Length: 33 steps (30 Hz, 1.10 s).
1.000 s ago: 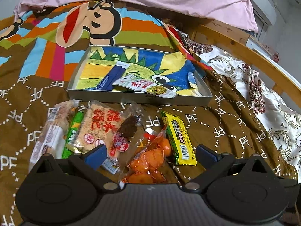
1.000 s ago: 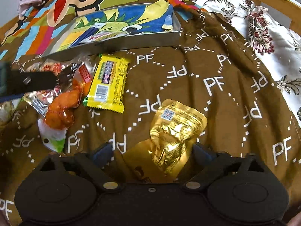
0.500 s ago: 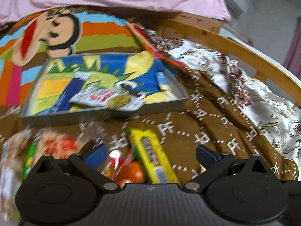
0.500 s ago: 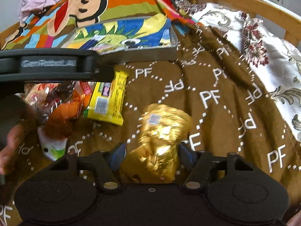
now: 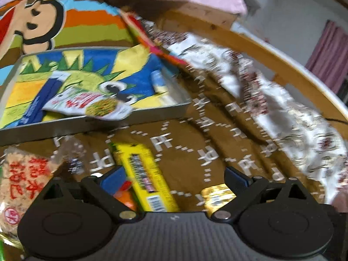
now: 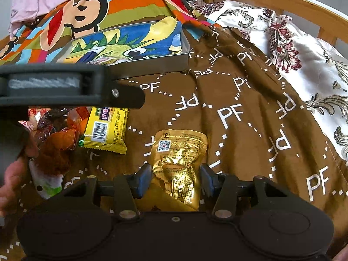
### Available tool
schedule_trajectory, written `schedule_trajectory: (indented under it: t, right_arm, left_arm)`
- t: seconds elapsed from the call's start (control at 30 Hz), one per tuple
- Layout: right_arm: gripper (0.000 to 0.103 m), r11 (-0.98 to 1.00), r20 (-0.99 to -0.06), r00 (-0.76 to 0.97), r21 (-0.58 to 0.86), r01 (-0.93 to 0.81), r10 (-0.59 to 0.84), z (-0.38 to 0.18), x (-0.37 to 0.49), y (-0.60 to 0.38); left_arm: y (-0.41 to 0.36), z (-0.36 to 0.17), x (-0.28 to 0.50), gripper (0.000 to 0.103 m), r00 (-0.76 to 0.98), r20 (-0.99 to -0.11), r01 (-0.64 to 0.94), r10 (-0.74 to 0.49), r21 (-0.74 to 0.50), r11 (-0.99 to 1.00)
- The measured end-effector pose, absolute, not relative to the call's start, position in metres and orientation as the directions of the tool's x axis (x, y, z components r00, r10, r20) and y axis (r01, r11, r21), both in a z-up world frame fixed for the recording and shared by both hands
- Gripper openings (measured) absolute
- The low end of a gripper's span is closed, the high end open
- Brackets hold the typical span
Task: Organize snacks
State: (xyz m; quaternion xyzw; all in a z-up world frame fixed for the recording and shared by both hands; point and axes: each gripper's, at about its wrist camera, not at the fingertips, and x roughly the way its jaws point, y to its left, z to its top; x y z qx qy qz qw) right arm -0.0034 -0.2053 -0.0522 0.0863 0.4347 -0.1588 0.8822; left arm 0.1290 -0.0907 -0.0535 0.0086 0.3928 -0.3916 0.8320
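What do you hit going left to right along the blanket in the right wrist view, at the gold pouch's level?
Person's hand → orange snack bag → yellow bar wrapper → gold foil pouch, squeezed between the right gripper fingers → bare brown PF blanket → floral quilt.

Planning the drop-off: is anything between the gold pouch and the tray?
Yes. The left gripper hangs across the near-left route to the tray. The gold pouch sits between the right gripper fingers.

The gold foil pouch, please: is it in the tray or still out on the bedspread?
Out. The gold foil pouch lies on the brown bedspread, well short of the tray.
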Motion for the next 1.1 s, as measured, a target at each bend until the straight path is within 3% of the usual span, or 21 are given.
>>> schedule_trajectory:
  t: [0.33,0.63,0.87,0.97,1.1]
  right_arm:
    - [0.053,0.935,-0.794,0.570,0.004,0.353,-0.212,-0.053,-0.003,-0.204]
    - [0.063,0.952,-0.791,0.566,-0.065,0.300,-0.233,-0.059,0.002,-0.191]
    - [0.048,0.952,-0.779,0.582,-0.062,0.299,-0.234,-0.056,0.000,-0.193]
    - [0.047,0.952,-0.773,0.586,-0.070,0.299,-0.241,-0.055,0.000,-0.192]
    - [0.047,0.950,-0.759,0.599,-0.083,0.300,-0.255,-0.052,-0.002,-0.190]
  left_arm:
    - [-0.112,-0.075,0.148,0.090,0.386,-0.752,0.607,-0.534,-0.228,0.761]
    - [-0.124,-0.079,0.133,0.068,0.477,-0.758,0.649,-0.445,-0.038,0.760]
    - [-0.119,-0.076,0.125,0.054,0.522,-0.733,0.640,-0.437,-0.003,0.768]
    - [-0.116,-0.073,0.122,0.041,0.541,-0.725,0.632,-0.425,0.017,0.775]
    - [-0.110,-0.070,0.118,0.038,0.544,-0.722,0.624,-0.427,0.008,0.782]
